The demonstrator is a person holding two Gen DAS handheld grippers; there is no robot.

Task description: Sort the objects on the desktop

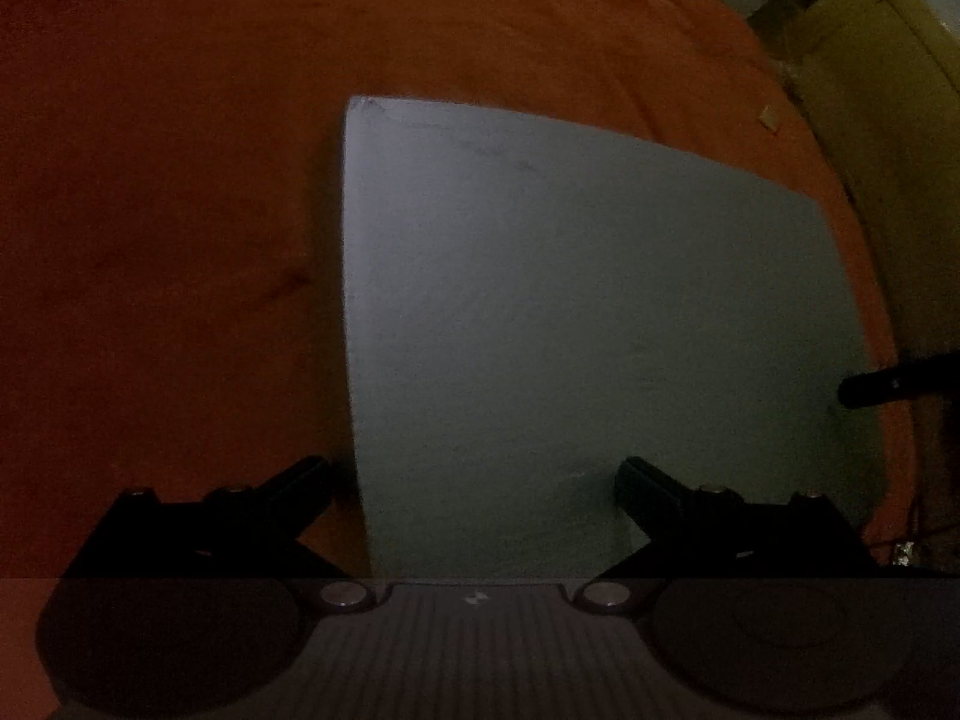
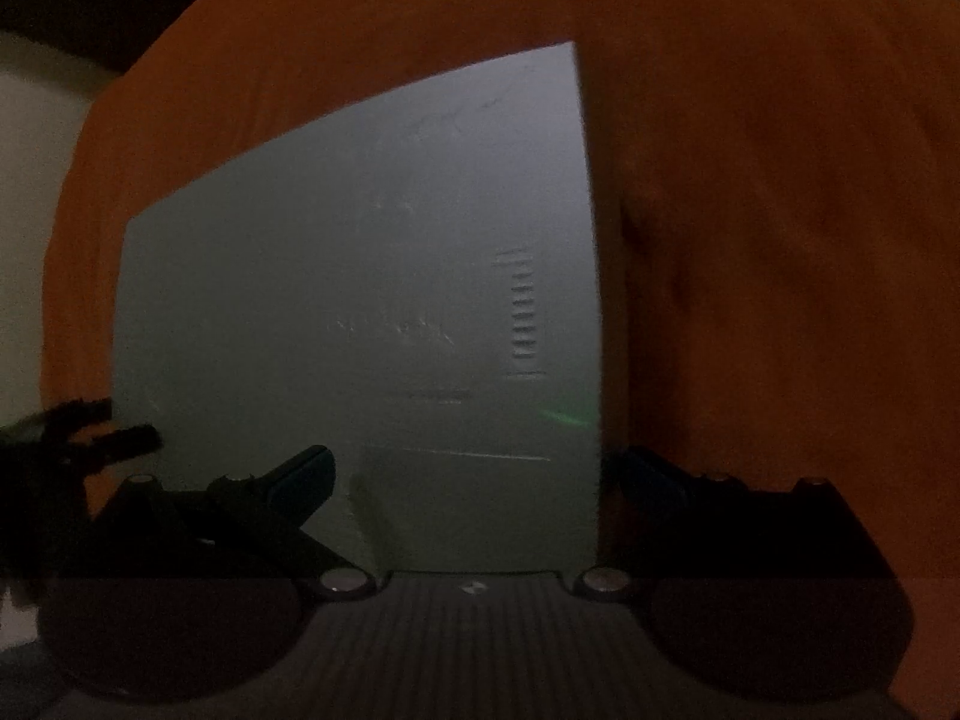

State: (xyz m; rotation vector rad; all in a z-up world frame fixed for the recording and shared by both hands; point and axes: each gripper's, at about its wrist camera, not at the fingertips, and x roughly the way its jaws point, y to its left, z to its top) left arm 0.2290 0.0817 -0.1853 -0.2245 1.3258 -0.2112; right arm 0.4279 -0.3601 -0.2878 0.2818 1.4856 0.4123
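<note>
A flat grey-white board (image 1: 588,324) lies on an orange cloth (image 1: 168,228). It also shows in the right wrist view (image 2: 360,276), with faint scratches and printed marks. My left gripper (image 1: 474,480) is open and empty, low over the board's near left edge. My right gripper (image 2: 474,474) is open and empty over the board's near right edge. A black finger of the other gripper (image 1: 888,384) pokes in at the right of the left wrist view, and in the right wrist view the other gripper (image 2: 78,432) shows at the left. The light is dim.
The orange cloth (image 2: 780,180) covers the table all around the board. A small tan scrap (image 1: 769,117) lies on the cloth at the far right. A yellowish door or cabinet (image 1: 888,90) stands beyond the table's right edge.
</note>
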